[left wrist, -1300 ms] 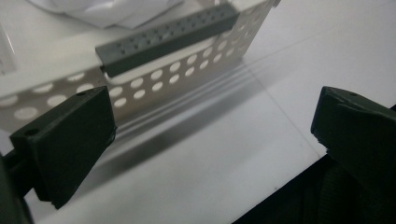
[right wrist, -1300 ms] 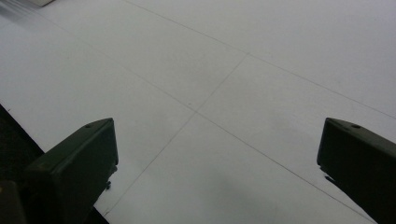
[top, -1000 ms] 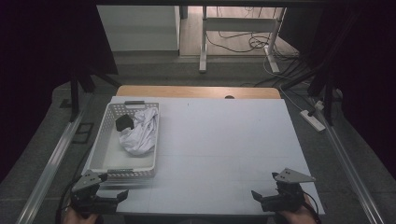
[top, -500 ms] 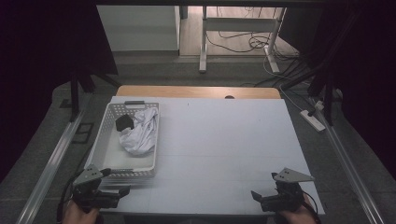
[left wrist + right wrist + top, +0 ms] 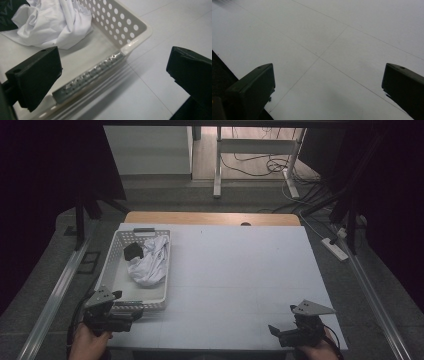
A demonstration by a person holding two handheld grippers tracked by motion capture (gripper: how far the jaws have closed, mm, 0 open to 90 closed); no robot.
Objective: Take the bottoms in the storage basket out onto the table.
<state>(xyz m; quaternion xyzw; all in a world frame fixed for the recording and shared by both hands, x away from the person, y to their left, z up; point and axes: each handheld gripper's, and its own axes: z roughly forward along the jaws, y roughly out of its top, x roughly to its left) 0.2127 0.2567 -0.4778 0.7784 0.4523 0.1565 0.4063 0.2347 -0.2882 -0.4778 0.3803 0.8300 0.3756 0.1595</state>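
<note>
A white perforated basket (image 5: pixel 109 270) stands on the left of the white table (image 5: pixel 235 270). It holds a crumpled white cloth (image 5: pixel 150 262) with a small black item (image 5: pixel 132 251) at its far left. My left gripper (image 5: pixel 131 315) hovers at the basket's near edge, open. In the left gripper view its jaws stand wide apart around the basket's near corner (image 5: pixel 135 35), with the white cloth (image 5: pixel 55 22) beyond. My right gripper (image 5: pixel 276 332) rests near the table's front right, open, over bare tabletop (image 5: pixel 324 37).
A wooden strip (image 5: pixel 210 218) runs along the table's far edge. Metal rails (image 5: pixel 55 290) flank both sides. Beyond are desk legs and cables (image 5: pixel 260 165) on the floor, and a power strip (image 5: pixel 336 249) lies to the right.
My left gripper has moved a little forward, up to the basket's near edge. The right gripper has stayed put.
</note>
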